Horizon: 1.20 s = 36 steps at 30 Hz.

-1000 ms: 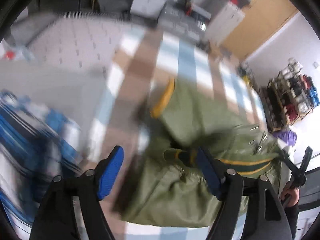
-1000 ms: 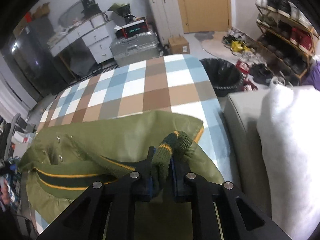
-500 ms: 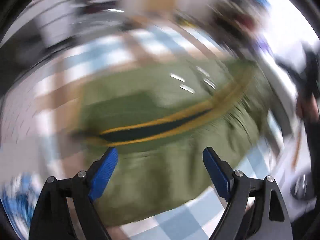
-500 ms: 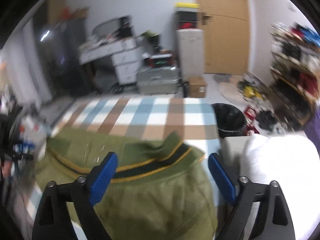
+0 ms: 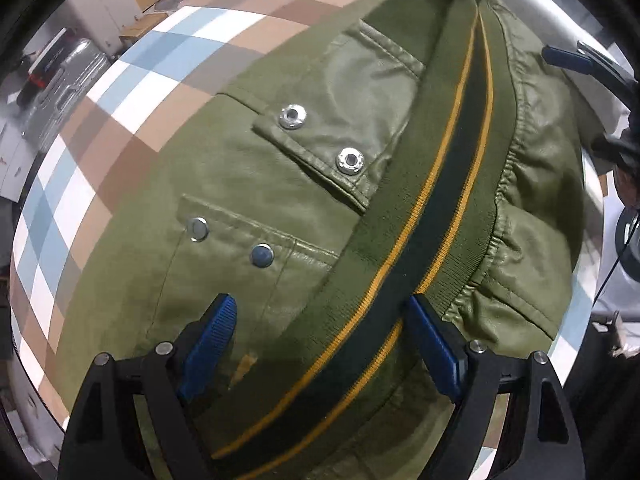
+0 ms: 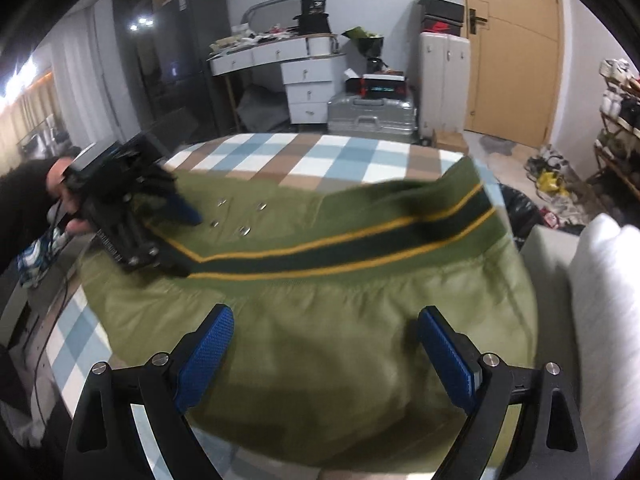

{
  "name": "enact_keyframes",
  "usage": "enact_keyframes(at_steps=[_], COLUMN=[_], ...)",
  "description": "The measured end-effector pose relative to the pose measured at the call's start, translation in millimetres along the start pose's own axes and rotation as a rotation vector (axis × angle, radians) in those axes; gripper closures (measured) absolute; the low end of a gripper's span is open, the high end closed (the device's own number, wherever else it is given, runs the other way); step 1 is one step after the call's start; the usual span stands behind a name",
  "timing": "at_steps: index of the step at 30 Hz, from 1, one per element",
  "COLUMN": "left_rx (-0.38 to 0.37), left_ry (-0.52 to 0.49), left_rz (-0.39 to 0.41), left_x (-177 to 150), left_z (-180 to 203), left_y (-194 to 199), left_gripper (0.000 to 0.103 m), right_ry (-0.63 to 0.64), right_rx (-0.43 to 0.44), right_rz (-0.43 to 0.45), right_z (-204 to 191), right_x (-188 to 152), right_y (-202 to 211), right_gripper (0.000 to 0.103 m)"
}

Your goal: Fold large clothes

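Observation:
An olive green jacket (image 5: 280, 184) lies spread on a checked bedspread (image 5: 132, 92). Its ribbed hem band (image 5: 440, 208), dark green with two yellow stripes, runs diagonally across it. Metal snaps (image 5: 293, 116) show on its pocket flaps. My left gripper (image 5: 320, 352) is open, low over the jacket, with the band between its blue pads. In the right wrist view the jacket (image 6: 320, 320) fills the foreground and the band (image 6: 340, 252) crosses it. My right gripper (image 6: 326, 356) is open and empty above the jacket. The left gripper (image 6: 168, 216) shows at the jacket's left end.
A white pillow (image 6: 608, 320) and a grey sofa edge (image 6: 548, 264) lie right of the bed. Beyond the bed stand a silver suitcase (image 6: 372, 116), a white desk (image 6: 280, 64), a black bin (image 6: 520, 208) and a wooden door (image 6: 516, 52). Blue striped cloth (image 6: 36, 256) lies at left.
My right gripper has let go of the knit cuff and opened, then drawn back. My left gripper has swung in low over the hem band. The jacket now lies flatter.

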State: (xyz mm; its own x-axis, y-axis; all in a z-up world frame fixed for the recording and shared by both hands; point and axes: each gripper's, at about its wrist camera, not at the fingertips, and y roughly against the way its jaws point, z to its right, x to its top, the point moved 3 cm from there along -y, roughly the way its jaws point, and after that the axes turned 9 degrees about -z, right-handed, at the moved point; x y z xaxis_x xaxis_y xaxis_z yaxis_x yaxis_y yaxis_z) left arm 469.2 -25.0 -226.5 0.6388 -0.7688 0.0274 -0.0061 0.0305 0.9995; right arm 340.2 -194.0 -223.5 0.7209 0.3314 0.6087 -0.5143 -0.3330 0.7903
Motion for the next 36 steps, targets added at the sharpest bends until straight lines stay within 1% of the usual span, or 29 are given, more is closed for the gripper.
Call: enact_keyframes(at_steps=[1, 2, 3, 4, 5, 6, 7, 10, 12, 13, 16, 17, 18, 19, 20, 21, 22, 23, 24, 25, 26, 27, 28, 29, 30, 31, 33, 34, 36], left_rx=[0.0, 0.01, 0.038, 0.031, 0.021, 0.054, 0.071, 0.098, 0.132, 0.108, 0.138, 0.155, 0.191, 0.261, 0.286, 0.282, 0.263, 0.257, 0.262, 0.267, 0.267, 0.243, 0.185, 0.13, 0.096, 0.044, -0.009, -0.051, -0.158], left_ry=[-0.01, -0.018, -0.01, 0.0, 0.002, 0.003, 0.007, 0.039, 0.019, 0.01, -0.017, -0.023, -0.029, -0.03, -0.017, 0.008, 0.03, 0.039, 0.023, -0.009, -0.025, -0.033, -0.04, -0.053, -0.061, -0.071, -0.094, -0.108, -0.119], left_rz=[-0.003, -0.005, -0.009, -0.02, -0.027, -0.03, -0.04, -0.057, -0.052, -0.051, -0.019, -0.006, 0.015, 0.053, 0.055, 0.053, 0.069, 0.093, 0.109, 0.094, 0.061, 0.023, -0.017, -0.055, -0.078, -0.11, -0.127, -0.14, -0.196], left_x=[-0.1, -1.0, -1.9, -4.6, -3.3, -5.2, -6.7, -11.0, -15.0, -17.1, -22.3, -25.2, -23.9, -23.3, -24.4, -21.1, -17.8, -14.3, -9.7, -5.7, -7.6, -6.5, -5.2, -11.5, -20.7, -22.1, -20.6, -19.8, -18.9], left_z=[1.8, 4.6, 7.2, 10.8, 15.7, 20.1, 22.9, 33.2, 45.7, 52.9, 65.6, 67.4, 65.4, 62.9, 53.8, 48.0, 38.1, 31.6, 27.7, 25.1, 25.2, 19.0, 6.6, 4.5, 0.8, -3.3, -11.8, -13.5, -14.3], left_y=[0.2, 1.5, 2.8, 4.1, 3.7, 4.1, 3.4, 4.7, 10.1, 13.8, 29.4, 35.0, 36.0, 42.2, 44.6, 43.2, 41.0, 38.2, 34.6, 30.1, 23.8, 16.6, 8.6, 2.6, 0.1, -7.4, -10.8, -11.0, -14.3], left_gripper=[0.038, 0.044, 0.054, 0.07, 0.079, 0.09, 0.098, 0.101, 0.103, 0.103, 0.103, 0.103, 0.103, 0.102, 0.096, 0.067, 0.025, 0.012, 0.008, 0.008, 0.008, 0.008, 0.008, 0.008, 0.008, 0.007, 0.006, 0.004, 0.003], right_ry=[0.004, 0.003, -0.004, -0.013, -0.029, -0.041, -0.065, -0.124, -0.15, -0.161, -0.145, -0.138, -0.131, -0.12, -0.108, -0.104, -0.11, -0.12, -0.138, -0.153, -0.161, -0.165, -0.169, -0.176, -0.181, -0.195, -0.219, -0.232, -0.266], right_rx=[0.001, -0.002, 0.001, 0.008, 0.017, 0.024, 0.033, 0.062, 0.085, 0.102, 0.109, 0.109, 0.116, 0.126, 0.124, 0.121, 0.135, 0.156, 0.191, 0.221, 0.243, 0.269, 0.282, 0.309, 0.327, 0.359, 0.412, 0.442, 0.483], right_rz=[0.002, 0.007, 0.018, 0.024, 0.031, 0.034, 0.033, 0.051, 0.061, 0.065, 0.076, 0.082, 0.088, 0.091, 0.093, 0.097, 0.102, 0.105, 0.111, 0.117, 0.119, 0.122, 0.125, 0.124, 0.122, 0.118, 0.121, 0.129, 0.159], right_z=[-1.6, -2.2, -1.7, -0.8, 1.4, 3.4, 6.8, 13.3, 15.3, 15.0, 7.4, 4.9, 2.0, -0.7, -4.6, -7.1, -10.4, -12.0, -14.2, -16.3, -19.3, -22.8, -24.5, -27.1, -27.9, -28.5, -26.8, -25.4, -19.8], right_x=[-3.1, -5.3, -7.4, -8.4, -8.7, -8.5, -8.7, -10.9, -13.9, -15.3, -14.7, -14.3, -14.3, -13.8, -12.8, -12.5, -13.4, -14.7, -18.2, -22.0, -26.0, -31.6, -34.8, -40.6, -43.4, -47.6, -52.1, -54.9, -59.2], right_y=[0.0, 1.2, 2.8, 4.6, 4.8, 3.7, 3.6, 9.0, 14.8, 18.4, 28.6, 32.0, 35.6, 38.4, 40.9, 41.9, 43.2, 42.2, 41.0, 38.9, 36.5, 32.7, 30.4, 24.1, 21.6, 14.7, 7.6, 4.5, -1.6], right_gripper=[0.009, 0.009, 0.009, 0.009, 0.009, 0.009, 0.009, 0.009, 0.009, 0.009, 0.009, 0.009, 0.009, 0.009, 0.009, 0.009, 0.009, 0.009, 0.009, 0.009, 0.009, 0.009, 0.009, 0.009, 0.009, 0.009, 0.009, 0.009, 0.009])
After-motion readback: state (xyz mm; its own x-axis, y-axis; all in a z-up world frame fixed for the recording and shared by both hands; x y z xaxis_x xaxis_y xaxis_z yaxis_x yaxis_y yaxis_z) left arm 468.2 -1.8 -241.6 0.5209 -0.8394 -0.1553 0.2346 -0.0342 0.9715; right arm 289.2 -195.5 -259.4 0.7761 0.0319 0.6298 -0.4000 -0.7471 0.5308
